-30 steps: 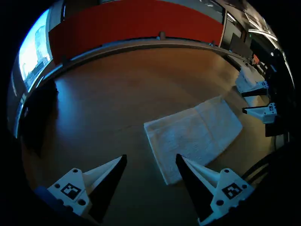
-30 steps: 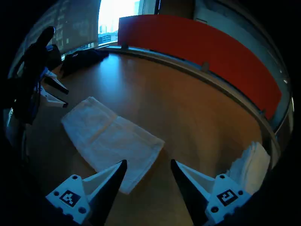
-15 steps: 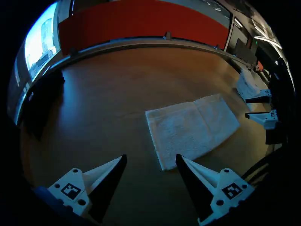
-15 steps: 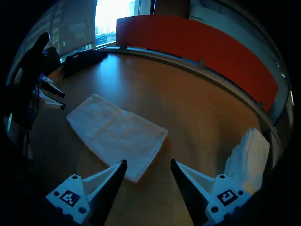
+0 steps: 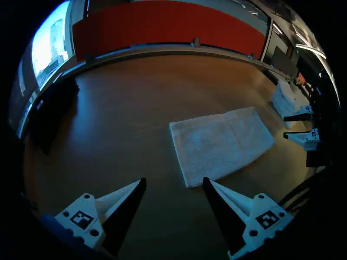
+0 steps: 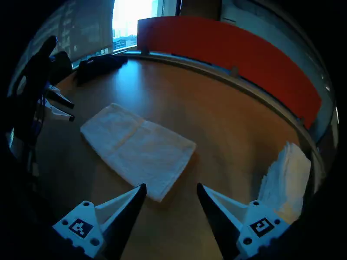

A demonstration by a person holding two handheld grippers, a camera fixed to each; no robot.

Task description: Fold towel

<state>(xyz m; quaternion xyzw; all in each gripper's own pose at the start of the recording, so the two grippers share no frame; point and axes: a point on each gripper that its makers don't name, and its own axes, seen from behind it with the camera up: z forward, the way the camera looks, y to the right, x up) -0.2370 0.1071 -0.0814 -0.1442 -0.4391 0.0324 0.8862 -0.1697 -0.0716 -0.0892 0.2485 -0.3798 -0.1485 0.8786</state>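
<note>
A white towel (image 5: pixel 221 142) lies folded flat on the wooden table, just beyond my left gripper (image 5: pixel 173 186), which is open and holds nothing. The same towel (image 6: pixel 139 148) shows in the right gripper view, ahead and left of my right gripper (image 6: pixel 171 190), also open and empty. In the left gripper view the right gripper (image 5: pixel 299 125) hovers at the far right, past the towel's end. In the right gripper view the left gripper (image 6: pixel 60 108) sits at the far left beside the towel, held by a dark-sleeved arm.
A stack of folded white towels (image 6: pixel 286 182) rests at the table's right edge, also seen as the towel stack (image 5: pixel 288 96) in the left gripper view. A dark bag (image 6: pixel 99 65) lies at the far corner by the window. A red partition (image 5: pixel 169 21) runs along the back edge.
Both grippers have drawn back from the towel, so it sits farther beyond the fingertips in each view. The towel itself lies still and both grippers stay open.
</note>
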